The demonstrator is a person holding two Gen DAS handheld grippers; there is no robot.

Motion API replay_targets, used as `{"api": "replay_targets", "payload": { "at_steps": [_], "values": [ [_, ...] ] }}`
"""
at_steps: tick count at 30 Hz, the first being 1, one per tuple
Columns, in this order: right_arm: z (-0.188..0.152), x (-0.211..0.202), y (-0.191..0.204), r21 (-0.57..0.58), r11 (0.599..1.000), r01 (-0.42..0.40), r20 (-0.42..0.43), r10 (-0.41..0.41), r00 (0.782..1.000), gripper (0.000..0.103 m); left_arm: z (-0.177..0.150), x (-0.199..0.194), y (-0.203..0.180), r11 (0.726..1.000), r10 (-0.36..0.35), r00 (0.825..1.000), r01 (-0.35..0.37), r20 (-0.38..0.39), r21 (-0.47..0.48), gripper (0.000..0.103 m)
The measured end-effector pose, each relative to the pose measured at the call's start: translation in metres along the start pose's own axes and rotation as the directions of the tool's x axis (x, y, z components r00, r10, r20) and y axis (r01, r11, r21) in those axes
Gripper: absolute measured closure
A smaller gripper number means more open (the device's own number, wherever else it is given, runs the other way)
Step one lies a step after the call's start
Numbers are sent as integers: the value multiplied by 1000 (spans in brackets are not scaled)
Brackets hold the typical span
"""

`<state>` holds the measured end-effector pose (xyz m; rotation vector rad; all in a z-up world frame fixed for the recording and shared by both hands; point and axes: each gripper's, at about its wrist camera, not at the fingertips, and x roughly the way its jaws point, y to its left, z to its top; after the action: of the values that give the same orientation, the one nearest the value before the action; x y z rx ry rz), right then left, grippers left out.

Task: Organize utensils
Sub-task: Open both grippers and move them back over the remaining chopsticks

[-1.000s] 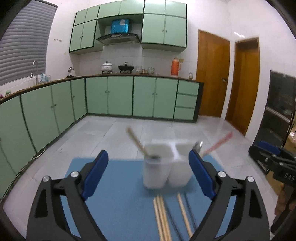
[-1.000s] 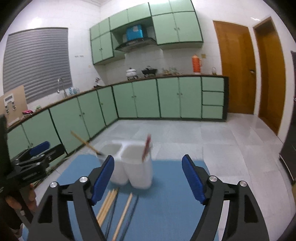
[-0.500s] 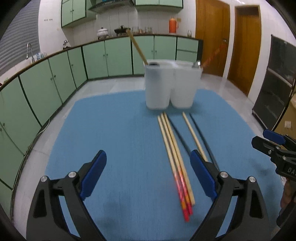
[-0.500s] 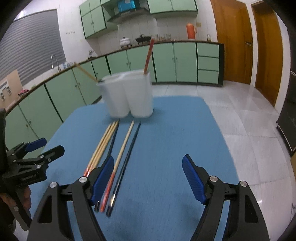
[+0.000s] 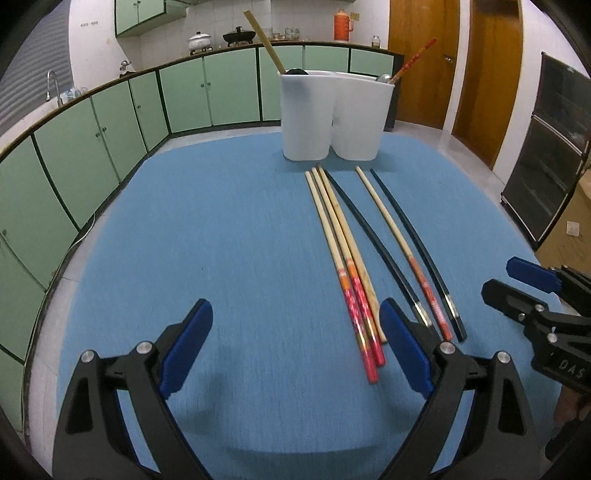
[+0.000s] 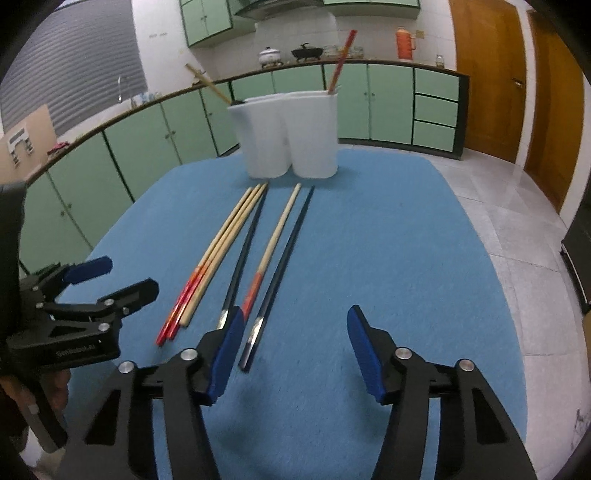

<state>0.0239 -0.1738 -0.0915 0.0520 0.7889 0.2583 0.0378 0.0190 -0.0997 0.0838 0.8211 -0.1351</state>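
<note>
Blue-covered table [image 5: 229, 229] filling frame centre. White twin-cup holder [image 5: 334, 118] standing upper centre; just below, loose chopsticks [image 5: 343, 251] lying roughly parallel: four bamboo, two black, possibly touching.

Dim indoor light; soft shadows fall on the blue mat [image 5: 229, 229]. Both views are sharp, with fisheye bending and dark corners.

I'm looking into a home kitchen.
Green cabinets [image 5: 207, 92] line the walls; a faucet [image 5: 51, 85], pots [image 5: 199, 40] and thermos [image 5: 341, 25] sit on the counter.
</note>
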Motion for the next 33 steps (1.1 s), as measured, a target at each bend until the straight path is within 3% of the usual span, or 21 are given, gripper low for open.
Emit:
{"api": "replay_targets", "payload": {
  "at_steps": [16,33],
  "values": [
    [-19,13,12,-29,1000,-6,-71,4,997,53,-11,12,-11,999,-19,995,22,-102,32,14],
    [-19,19,20,-50,999,-19,-85,15,996,56,-10,17,1,1000,16,993,-16,-115,-5,14]
  ]
}}
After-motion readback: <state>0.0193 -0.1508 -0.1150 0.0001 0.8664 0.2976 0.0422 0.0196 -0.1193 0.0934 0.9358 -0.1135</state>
